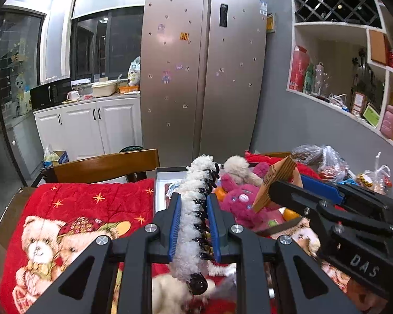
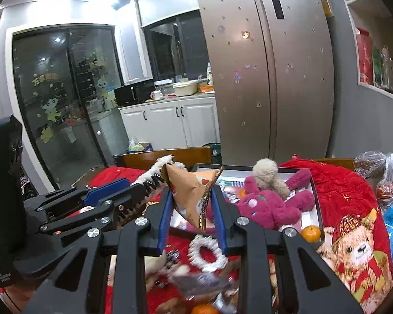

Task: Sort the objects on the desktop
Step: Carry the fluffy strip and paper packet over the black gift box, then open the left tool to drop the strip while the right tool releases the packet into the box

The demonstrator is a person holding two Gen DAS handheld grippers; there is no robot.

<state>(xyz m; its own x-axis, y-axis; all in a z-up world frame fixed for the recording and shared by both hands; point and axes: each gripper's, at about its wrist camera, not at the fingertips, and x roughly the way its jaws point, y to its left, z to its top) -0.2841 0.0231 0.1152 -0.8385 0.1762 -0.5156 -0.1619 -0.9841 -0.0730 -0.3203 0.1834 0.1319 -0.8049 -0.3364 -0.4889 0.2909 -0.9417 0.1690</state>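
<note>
The fluffy white hair clip [image 1: 194, 209] is clenched in the left claw [image 1: 194, 225], its long axis running up the frame. The paper snack packet [image 2: 194, 196] is gripped by the right claw [image 2: 192, 222]. The white tray [image 2: 315, 196] lies ahead, toward upper right, nearer the right claw.

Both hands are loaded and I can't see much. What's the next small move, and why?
Probably carry both on to the white tray and hold above it. The left gripper is shut on the fluffy hair claw, the right gripper on the orange snack packet; the pink plush already lies there.
</note>
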